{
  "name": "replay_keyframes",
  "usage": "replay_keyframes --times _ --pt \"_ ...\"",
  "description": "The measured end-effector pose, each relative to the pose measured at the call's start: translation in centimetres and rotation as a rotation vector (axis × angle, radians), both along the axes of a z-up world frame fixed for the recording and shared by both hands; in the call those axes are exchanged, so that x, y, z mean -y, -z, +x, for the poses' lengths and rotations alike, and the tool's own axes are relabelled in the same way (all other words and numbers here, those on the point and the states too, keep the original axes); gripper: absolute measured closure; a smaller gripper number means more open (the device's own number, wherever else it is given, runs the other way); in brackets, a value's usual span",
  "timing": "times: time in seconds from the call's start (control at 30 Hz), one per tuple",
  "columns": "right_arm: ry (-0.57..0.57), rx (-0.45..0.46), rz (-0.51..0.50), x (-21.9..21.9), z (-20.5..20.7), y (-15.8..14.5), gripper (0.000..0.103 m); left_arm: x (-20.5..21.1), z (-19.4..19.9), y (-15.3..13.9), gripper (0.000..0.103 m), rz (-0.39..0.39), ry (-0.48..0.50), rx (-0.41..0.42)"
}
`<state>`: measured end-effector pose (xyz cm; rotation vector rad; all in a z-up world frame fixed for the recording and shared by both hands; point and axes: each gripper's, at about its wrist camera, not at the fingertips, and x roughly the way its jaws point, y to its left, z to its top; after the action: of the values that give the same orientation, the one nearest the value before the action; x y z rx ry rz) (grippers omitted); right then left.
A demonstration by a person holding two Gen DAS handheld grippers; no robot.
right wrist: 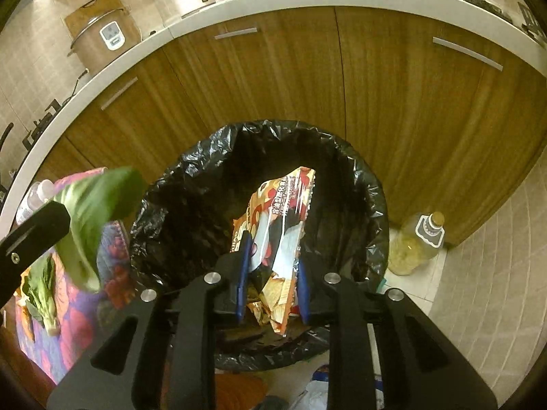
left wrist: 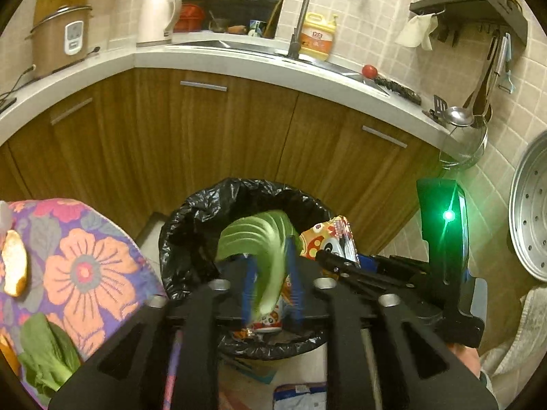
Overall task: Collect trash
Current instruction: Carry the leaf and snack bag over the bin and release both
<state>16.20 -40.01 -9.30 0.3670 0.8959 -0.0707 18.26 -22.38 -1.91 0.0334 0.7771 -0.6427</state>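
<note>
A bin with a black bag [left wrist: 191,218] [right wrist: 191,184] stands before the wooden cabinets. My left gripper [left wrist: 270,283] is over the bin with a green vegetable leaf [left wrist: 259,239] between its blue pads; the leaf is motion-blurred and also shows in the right wrist view [right wrist: 92,212]. My right gripper [right wrist: 273,280] is shut on an orange and white snack wrapper [right wrist: 280,225] above the bin; the wrapper also shows in the left wrist view [left wrist: 328,239].
A table with a floral cloth [left wrist: 89,239] at left holds another leaf [left wrist: 48,352] and orange peel [left wrist: 15,263]. An oil bottle [right wrist: 415,244] stands on the floor right of the bin. Litter lies on the floor in front [left wrist: 301,396].
</note>
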Motion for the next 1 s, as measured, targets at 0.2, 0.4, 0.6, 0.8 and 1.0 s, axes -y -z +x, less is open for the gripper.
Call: replay_keyframes --times 0.2,0.4,0.6,0.8,1.0 --pt "0.013 0.003 -0.023 0.1 -0.5 -1.1 0.051 -0.4 -0.1 -0.3 0.060 -0.017 0.003 -0.016" --pt "0.019 0.020 0.005 0.4 -1.8 -2.5 0.051 -0.6 -0.1 0.0 0.060 -0.021 0.040 -0.081" --pt "0.045 0.047 -0.002 0.9 -3.2 -4.1 0.051 -0.3 1.2 0.0 0.058 -0.093 0.096 -0.173" --pt "0.067 0.047 0.000 1.8 -3.8 -4.2 0.051 0.8 2.7 1.4 0.050 -0.063 0.139 -0.309" --pt "0.103 0.033 0.030 3.1 -4.0 -3.1 0.051 1.6 4.6 3.3 0.043 -0.020 0.130 -0.432"
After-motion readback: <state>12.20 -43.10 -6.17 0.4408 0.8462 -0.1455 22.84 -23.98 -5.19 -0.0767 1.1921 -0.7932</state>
